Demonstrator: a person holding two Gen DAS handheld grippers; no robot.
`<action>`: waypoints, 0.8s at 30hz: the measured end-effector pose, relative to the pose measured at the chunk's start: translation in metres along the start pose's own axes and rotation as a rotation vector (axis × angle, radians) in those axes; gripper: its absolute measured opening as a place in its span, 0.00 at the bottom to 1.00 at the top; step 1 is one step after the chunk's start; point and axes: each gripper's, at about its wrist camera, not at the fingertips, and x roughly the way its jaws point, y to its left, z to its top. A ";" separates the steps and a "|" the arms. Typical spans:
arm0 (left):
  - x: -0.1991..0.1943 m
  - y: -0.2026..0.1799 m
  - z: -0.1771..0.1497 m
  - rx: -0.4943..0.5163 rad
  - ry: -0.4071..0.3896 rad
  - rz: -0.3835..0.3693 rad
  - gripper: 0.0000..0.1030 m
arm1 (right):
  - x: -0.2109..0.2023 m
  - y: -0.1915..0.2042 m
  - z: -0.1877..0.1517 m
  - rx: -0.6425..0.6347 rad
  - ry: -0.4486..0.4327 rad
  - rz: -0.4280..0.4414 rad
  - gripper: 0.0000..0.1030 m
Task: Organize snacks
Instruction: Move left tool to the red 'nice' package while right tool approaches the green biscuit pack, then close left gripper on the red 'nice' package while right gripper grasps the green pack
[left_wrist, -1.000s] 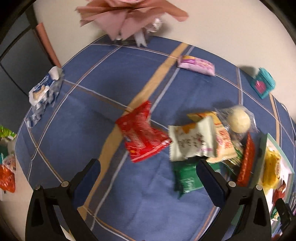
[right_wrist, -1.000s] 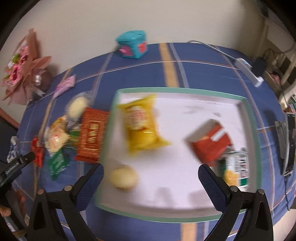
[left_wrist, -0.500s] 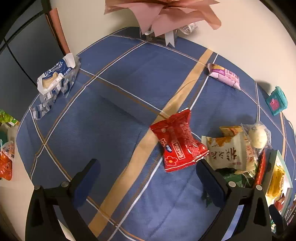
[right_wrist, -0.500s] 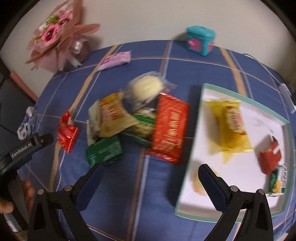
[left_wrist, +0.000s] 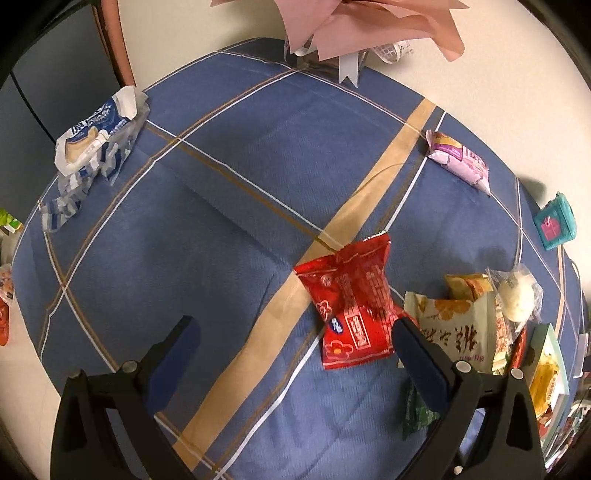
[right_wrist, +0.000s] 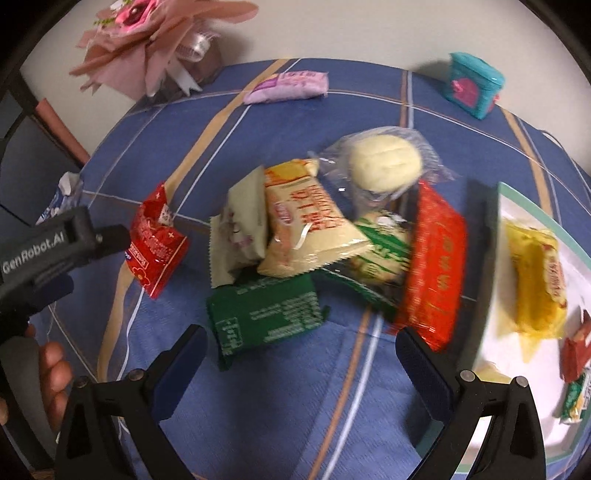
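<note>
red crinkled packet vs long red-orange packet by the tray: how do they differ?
The red crinkled packet is short, pinched in the middle and puffed; the long red-orange packet is a flat slab.

The crinkled packet lies alone on the blue cloth, apart from the pile; the long packet sits at the pile's edge, beside the tray, with a green packet against it.

Both are sealed, red, and outside the tray.

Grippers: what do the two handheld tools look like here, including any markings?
Both are matte black plastic frames with two fingers carrying dark blue pads and small silver screws. The left gripper and the right gripper look alike. In the right wrist view, the left tool's body bears white "GenRobot.AI" lettering, with bare fingers below it. No sleeve or cable shows.
</note>
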 end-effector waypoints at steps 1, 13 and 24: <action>0.002 0.000 0.001 0.001 0.002 -0.003 1.00 | 0.003 0.003 0.001 -0.007 0.003 0.001 1.00; 0.028 -0.013 0.014 0.022 0.066 -0.042 1.00 | 0.039 0.033 0.004 -0.062 0.071 0.000 1.00; 0.038 -0.021 0.014 0.043 0.082 -0.054 0.99 | 0.047 0.024 0.004 -0.039 0.053 -0.043 1.00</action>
